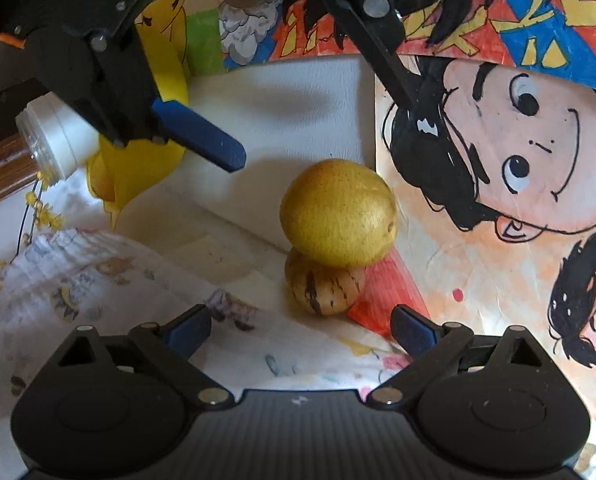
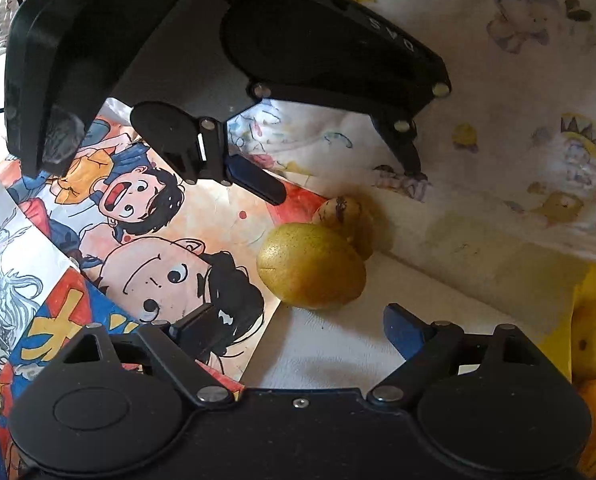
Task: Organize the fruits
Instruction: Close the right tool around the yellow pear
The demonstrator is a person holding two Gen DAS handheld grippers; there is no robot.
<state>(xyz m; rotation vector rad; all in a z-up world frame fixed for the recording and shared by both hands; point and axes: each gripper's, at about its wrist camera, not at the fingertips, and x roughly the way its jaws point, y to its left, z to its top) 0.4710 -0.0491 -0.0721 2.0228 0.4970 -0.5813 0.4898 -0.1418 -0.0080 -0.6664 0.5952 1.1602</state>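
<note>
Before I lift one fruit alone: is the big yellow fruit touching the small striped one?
Touching. In the left wrist view the yellow fruit overlaps the striped fruit with no gap; the right wrist view shows them pressed side by side.

White surface [image 1: 290, 120] under cartoon-print cloth [image 2: 517, 92], bright comic drawings [image 1: 497, 168]; soft daylight.

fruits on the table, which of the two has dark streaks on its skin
The smaller striped fruit, pale tan with dark purple streaks. The larger yellow pear touching it has only fine speckles, no streaks.
</note>
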